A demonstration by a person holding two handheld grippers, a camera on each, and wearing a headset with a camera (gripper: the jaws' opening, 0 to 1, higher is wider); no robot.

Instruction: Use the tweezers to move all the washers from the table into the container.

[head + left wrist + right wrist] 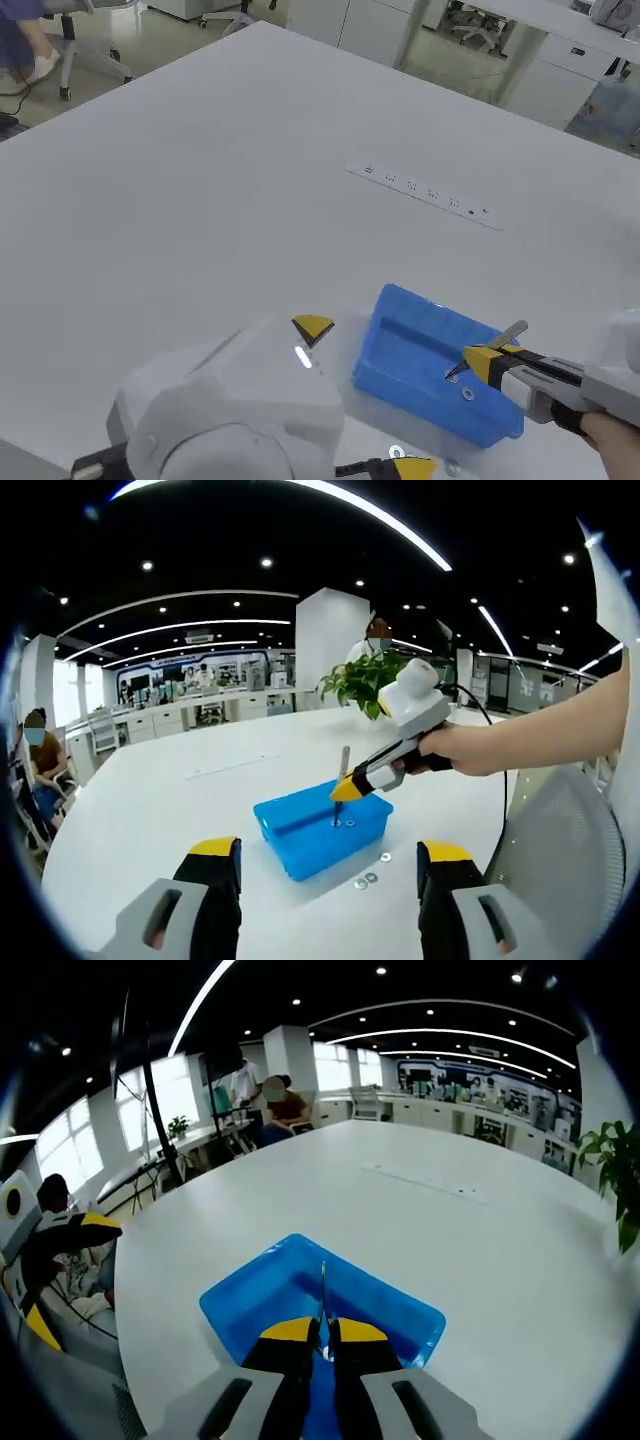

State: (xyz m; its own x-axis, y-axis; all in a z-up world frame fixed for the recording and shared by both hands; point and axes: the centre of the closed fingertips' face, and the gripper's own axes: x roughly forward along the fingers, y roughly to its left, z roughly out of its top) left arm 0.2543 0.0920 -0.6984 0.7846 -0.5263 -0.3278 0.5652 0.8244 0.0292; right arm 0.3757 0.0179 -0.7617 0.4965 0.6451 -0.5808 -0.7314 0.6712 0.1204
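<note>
Left gripper (330, 853), nearest, is held spread and empty. Tweezers (322, 1280) are clamped by the right gripper (322, 1328) over the container (250, 1298) (seemingly for a drop).

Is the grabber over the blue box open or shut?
Shut: the right hand-held gripper squeezes the tweezers between its jaws, over the blue container.

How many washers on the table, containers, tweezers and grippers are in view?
washers on the table: 3
blue container: 1
tweezers: 1
grippers: 2 (left gripper, right gripper)
Total: 7
</note>
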